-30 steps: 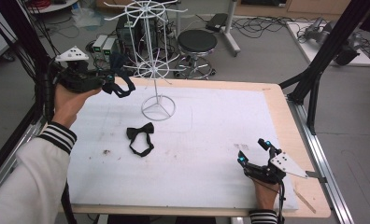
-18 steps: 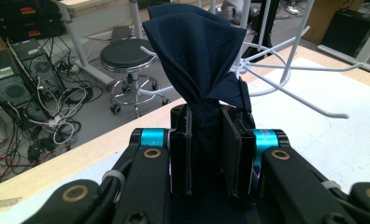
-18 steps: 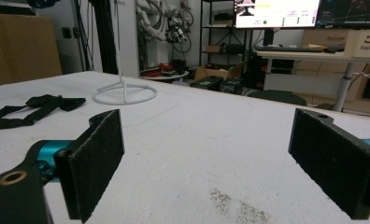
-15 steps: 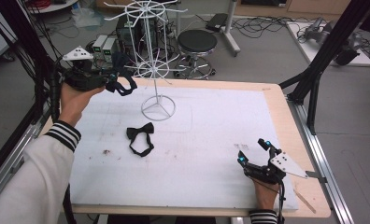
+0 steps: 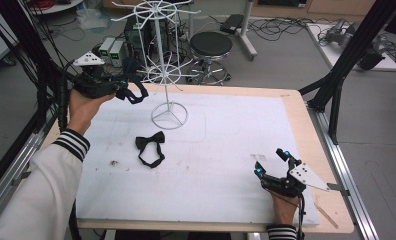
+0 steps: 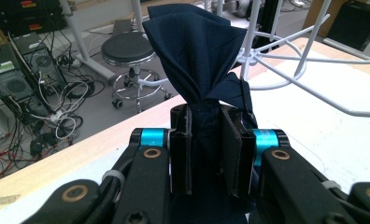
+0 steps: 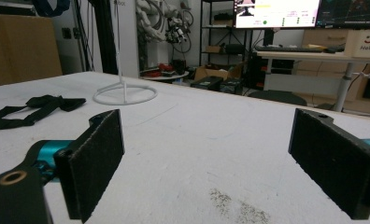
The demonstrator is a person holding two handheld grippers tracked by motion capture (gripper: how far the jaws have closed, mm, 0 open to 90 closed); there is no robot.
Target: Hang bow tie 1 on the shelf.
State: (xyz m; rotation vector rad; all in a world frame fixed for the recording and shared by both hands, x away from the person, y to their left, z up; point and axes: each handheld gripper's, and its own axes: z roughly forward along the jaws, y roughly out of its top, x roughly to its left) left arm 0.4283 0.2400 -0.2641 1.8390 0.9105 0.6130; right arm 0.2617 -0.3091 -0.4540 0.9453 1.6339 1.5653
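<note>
Navy cloth, a bow tie (image 6: pixel 199 65), is pinched at its knot in your left gripper (image 5: pixel 131 92), jaws pressed tight on it w/ the wings fanning up past the pads. In the high view it hangs in the air at the table's (image 5: pixel 296 120) far-left corner, just short of the white wire rack (image 5: pixel 158 55). The relation that counts: in the left gripper view the rack's lower ring of prongs (image 6: pixel 314 88) sits ahead and to the right of the tie, close but not touching, one prong's free end pointing out toward your side. I'd judge you need to bring the tie's strap across onto that tip; can't tell from here how the strap loop hangs below the jaws. Your left hand is by far the nearer one. Right gripper (image 5: pixel 273 165) rests at the near-right of the white mat, jaws spread, nothing betw. them, well apart from the rack. A second, black bow tie (image 5: pixel 150 146) lies flat on the mat near the rack's base ring (image 5: pixel 169 116).
</note>
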